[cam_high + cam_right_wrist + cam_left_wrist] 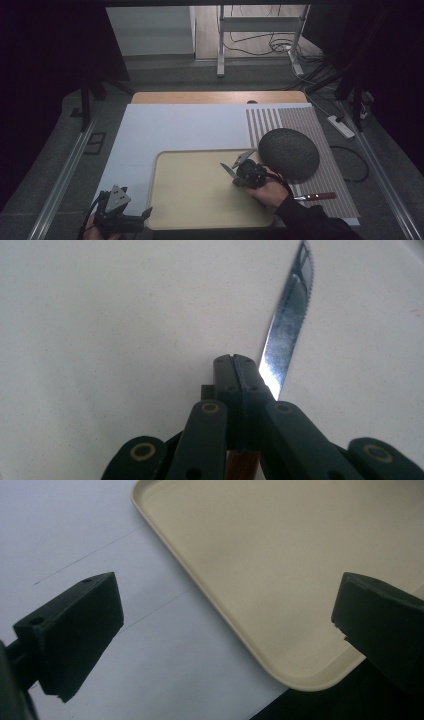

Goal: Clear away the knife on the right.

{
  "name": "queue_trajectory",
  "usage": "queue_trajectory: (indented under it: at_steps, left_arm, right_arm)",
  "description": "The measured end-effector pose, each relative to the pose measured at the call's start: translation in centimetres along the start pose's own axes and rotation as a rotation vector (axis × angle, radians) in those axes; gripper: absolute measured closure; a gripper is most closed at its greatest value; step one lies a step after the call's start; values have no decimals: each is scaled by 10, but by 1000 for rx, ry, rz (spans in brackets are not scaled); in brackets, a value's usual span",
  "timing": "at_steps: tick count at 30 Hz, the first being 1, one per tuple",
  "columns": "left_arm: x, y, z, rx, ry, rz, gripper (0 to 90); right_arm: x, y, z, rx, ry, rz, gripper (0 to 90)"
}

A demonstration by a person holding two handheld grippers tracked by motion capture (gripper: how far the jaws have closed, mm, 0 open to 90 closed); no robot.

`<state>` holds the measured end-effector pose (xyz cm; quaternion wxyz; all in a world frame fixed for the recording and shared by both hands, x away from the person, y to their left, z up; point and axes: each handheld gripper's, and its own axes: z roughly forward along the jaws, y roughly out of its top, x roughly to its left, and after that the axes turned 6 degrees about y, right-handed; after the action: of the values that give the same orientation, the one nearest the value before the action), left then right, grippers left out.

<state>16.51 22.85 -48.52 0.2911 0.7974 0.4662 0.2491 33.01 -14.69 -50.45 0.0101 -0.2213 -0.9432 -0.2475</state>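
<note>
The right gripper [234,362] is clamped on a knife [287,327] by its wooden handle, the jaws pressed together around it. The serrated steel blade runs from the jaws toward the upper right of the right gripper view, over the tray [190,200]; in the high view its tip points to the upper left. The knife is judged light, stiff and sharp, best held by the handle. A second knife [316,196] lies at the lower right, beside a dark dome [289,153]. The left gripper [225,625] is held wide and empty at the tray's corner.
</note>
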Motion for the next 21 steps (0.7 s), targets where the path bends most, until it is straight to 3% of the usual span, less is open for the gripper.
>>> queue_trajectory:
  at_steps: [10,21]
  left_arm:
    - [0,0,0,-1,0,3,1]
    - [-1,0,0,0,1,8,1]
  right_arm:
    - [-9,-7,-6,0,-18,35,900]
    - [-23,-21,-18,8,-22,109,900]
